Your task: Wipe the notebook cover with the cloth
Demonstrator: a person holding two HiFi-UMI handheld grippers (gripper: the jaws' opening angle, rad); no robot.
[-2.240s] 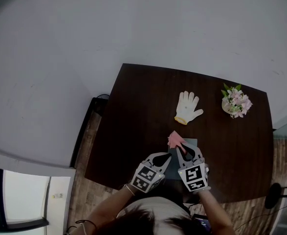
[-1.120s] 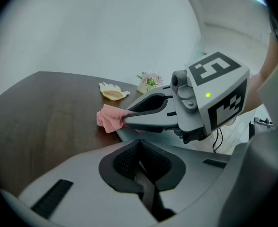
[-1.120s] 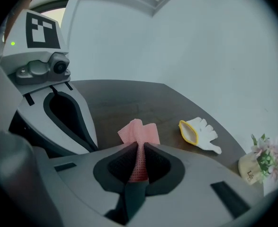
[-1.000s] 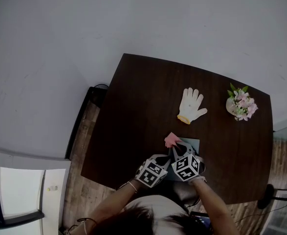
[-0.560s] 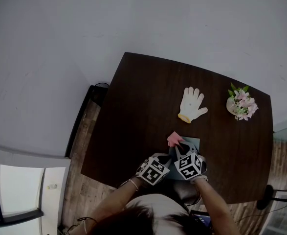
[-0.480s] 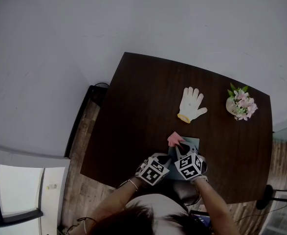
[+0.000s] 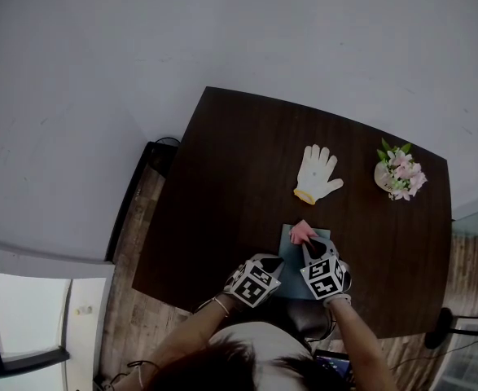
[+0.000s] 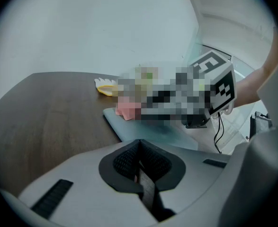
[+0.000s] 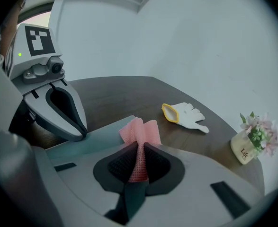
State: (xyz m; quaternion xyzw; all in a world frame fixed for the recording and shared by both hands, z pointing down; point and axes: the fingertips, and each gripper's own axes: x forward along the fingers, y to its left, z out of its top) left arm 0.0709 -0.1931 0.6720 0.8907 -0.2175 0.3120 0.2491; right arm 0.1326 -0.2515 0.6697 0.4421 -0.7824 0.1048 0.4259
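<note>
Notebook (image 7: pixel 291 255) lies at the table's (image 7: pixel 230 177) near edge; left gripper (image 8: pixel 139 144) has its jaws squeezed together on nothing, tips by the cover's left edge. Right gripper (image 9: pixel 139 148) pinches the pink cloth (image 9: pixel 139 129) on the cover; glove (image 7: pixel 316 172) sits further back.

Left gripper (image 7: pixel 279 261), right gripper (image 7: pixel 307 243): grey shells, black ribbed fingers (image 9: pixel 120 162), black-white marker cubes (image 7: pixel 324 277). Person: pale top (image 7: pixel 259 344), thin left wristband (image 7: pixel 220 306).
</note>
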